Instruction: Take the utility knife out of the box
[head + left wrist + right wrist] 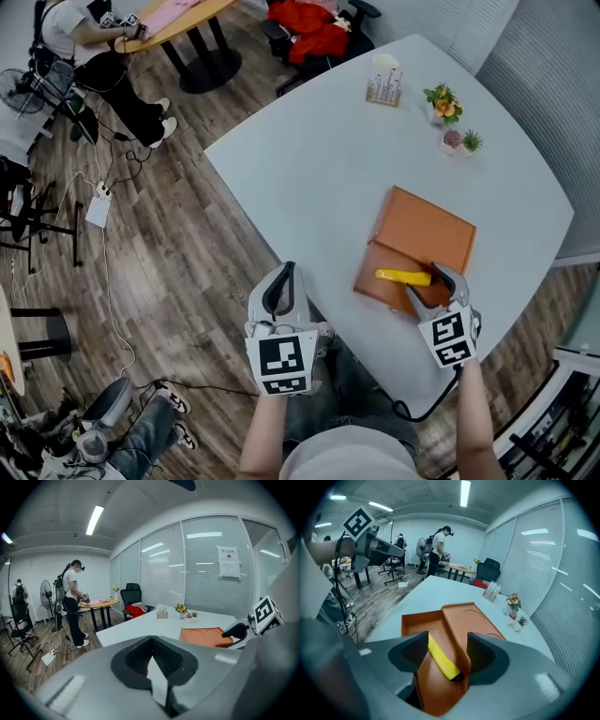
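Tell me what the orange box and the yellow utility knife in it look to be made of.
Box: probably moulded plastic, though coated board is possible. It is matte orange with smooth walls and curved lines pressed into the lid. Utility knife: likely a plastic body, bright yellow, with a ribbed grip and a black end.

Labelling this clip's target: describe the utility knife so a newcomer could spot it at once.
On the pale grey table, near the edge closest to the person, sits an open orange box, lid folded back. In its tray lies the utility knife, a slim bar between the right gripper's open jaws. It is the only yellow thing in the box, with a black tip.
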Demonstrator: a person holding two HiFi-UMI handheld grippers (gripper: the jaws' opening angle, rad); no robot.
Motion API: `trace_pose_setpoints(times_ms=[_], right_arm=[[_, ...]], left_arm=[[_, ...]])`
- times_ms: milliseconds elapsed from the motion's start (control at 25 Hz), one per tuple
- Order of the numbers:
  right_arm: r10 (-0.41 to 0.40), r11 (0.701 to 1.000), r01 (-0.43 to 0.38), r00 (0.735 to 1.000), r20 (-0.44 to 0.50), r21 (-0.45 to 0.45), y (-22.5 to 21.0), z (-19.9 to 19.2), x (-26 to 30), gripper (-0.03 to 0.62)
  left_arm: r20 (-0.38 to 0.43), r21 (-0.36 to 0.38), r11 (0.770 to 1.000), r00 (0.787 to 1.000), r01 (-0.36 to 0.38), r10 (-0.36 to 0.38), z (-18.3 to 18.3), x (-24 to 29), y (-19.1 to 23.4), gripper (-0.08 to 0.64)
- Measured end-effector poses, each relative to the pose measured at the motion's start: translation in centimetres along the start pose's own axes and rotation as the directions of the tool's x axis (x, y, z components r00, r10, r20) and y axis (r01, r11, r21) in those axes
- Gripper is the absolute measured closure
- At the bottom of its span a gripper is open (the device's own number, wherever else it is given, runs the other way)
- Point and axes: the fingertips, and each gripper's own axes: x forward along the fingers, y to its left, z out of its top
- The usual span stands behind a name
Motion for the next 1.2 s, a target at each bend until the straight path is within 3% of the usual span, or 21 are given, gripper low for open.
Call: trace_pose_setpoints(times_ms=[200, 440, 1200], right_arm=[[0.073, 0.991, -0.081, 0.994, -0.083, -0.104, 1.4, -1.7, 1.3, 0.304], [0.138, 0.958, -0.183, 0.969, -0.205, -0.219, 2.9, -3.9, 2.7, 0.307], [0.211, 0.897, -0.340, 0.892, -0.400, -0.283, 3.9, -7.1, 6.7, 0.299]], left_arm=[[-0.023, -0.003, 1.000, 1.000, -0.004, 0.004, -0.8, 0.3, 0.1, 0.560], [-0.042, -0.006, 1.000, 0.999, -0.013, 0.013, -1.6, 0.5, 0.5, 0.560], [-0.103, -0.005, 0.999, 0.994, 0.032, -0.032, -3.8, 1.9, -1.5, 0.560]])
